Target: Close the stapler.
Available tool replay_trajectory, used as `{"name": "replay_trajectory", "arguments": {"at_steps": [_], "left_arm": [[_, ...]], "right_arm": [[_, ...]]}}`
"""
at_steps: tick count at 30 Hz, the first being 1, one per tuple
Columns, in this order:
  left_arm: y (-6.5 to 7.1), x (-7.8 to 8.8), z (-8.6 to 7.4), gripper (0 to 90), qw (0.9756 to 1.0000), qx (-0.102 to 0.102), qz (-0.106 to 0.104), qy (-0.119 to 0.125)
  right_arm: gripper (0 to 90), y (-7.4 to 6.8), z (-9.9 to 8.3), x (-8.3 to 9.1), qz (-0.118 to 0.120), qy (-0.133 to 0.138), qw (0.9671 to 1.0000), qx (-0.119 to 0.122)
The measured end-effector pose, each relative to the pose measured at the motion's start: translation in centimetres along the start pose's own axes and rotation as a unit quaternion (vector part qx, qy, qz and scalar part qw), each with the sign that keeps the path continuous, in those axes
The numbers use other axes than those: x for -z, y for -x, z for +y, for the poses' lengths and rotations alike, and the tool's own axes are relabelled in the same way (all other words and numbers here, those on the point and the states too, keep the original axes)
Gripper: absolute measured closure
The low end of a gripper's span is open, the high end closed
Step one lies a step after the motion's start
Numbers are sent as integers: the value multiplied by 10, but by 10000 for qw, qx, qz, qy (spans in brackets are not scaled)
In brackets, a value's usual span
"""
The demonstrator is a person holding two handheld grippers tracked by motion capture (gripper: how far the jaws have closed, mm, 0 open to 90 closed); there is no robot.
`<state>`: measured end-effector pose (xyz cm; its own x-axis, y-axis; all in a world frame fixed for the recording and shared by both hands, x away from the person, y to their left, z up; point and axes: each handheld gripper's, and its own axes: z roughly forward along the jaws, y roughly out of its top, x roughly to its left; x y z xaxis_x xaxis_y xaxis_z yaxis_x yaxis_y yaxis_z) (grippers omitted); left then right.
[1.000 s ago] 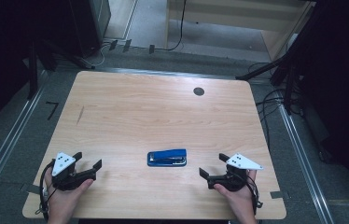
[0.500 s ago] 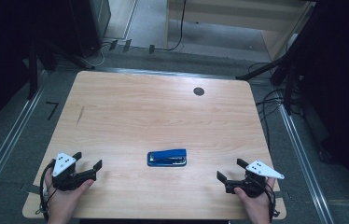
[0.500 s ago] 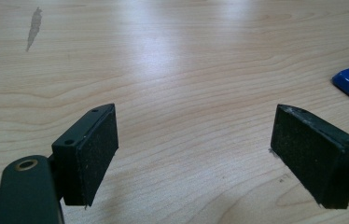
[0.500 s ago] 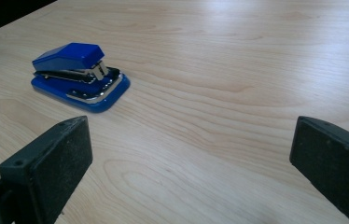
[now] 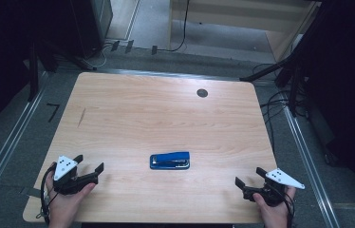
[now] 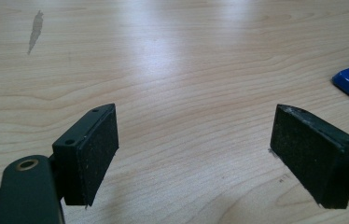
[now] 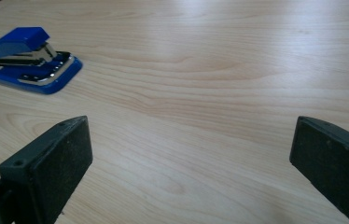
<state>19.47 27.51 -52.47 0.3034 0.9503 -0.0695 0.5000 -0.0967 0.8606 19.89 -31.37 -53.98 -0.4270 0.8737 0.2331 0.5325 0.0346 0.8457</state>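
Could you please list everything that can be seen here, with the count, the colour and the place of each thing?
stapler: 1, blue with metal parts, lying near the middle of the table's near half, between the two claws and apart from both
table: 1, light wood, centre of the high view
round cap: 1, dark, set in the table top near the far right
dark streak: 1, grey, on the table's left part
cables: several, black, on the floor right of the table
left claw: 1, black, near left corner, jaws open, nothing between them
right claw: 1, black, near right corner, jaws open, nothing between them
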Motion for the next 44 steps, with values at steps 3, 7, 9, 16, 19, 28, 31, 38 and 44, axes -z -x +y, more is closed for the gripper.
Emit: {"name": "replay_trajectory", "arguments": {"at_steps": [3,7,9,16,19,28,31,38,44], "left_arm": [[0,0,0,159,10000,-9,-3,5],[1,0,0,161,10000,-25,-12,17],[1,0,0,161,10000,-37,-5,21],[1,0,0,160,10000,-54,-9,37],[1,0,0,160,10000,-41,-14,31],[1,0,0,161,10000,-33,-29,16],[0,-1,0,161,10000,-23,-18,-4],[0,-2,1,161,10000,6,-7,-71],[-2,-4,2,163,9997,69,17,-235]], "right_arm": [[0,6,-4,4,-139,-48,9999,13],[0,17,-11,9,-254,-116,9996,-72],[0,21,-13,12,-287,-108,9995,-108],[0,32,-18,24,-441,-70,9987,-226],[0,37,-20,29,-508,-34,9983,-273],[0,46,-20,34,-660,9,9973,-319],[0,49,-20,35,-732,20,9969,-295],[0,51,-20,35,-766,41,9964,-365],[0,52,-20,35,-789,73,9959,-426]]}}
